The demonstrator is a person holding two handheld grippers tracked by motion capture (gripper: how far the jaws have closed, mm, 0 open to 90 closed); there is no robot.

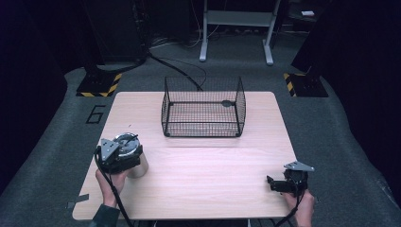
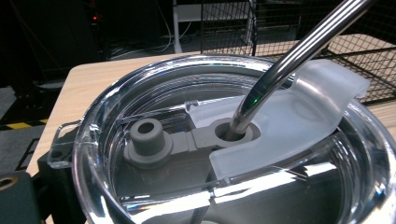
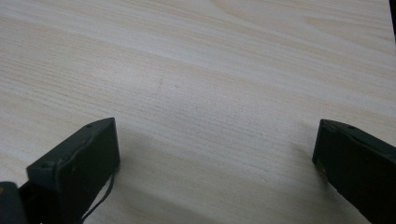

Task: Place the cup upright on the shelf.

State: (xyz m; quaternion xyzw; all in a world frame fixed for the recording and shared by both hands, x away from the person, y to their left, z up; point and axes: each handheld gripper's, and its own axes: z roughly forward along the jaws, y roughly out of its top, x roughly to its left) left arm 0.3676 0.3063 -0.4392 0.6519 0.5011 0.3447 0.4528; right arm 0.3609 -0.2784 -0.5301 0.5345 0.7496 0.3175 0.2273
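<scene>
The left hand-held gripper (image 1: pixel 124 158) is clamped around the steel tumbler (image 1: pixel 137 163) on the counter (image 1: pixel 208 165); the right hand-held gripper (image 1: pixel 274 183) rests with jaws wide apart.

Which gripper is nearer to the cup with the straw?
Left. The left gripper is right at the cup, against its side. The right gripper is far across the table, jaws open.
</scene>
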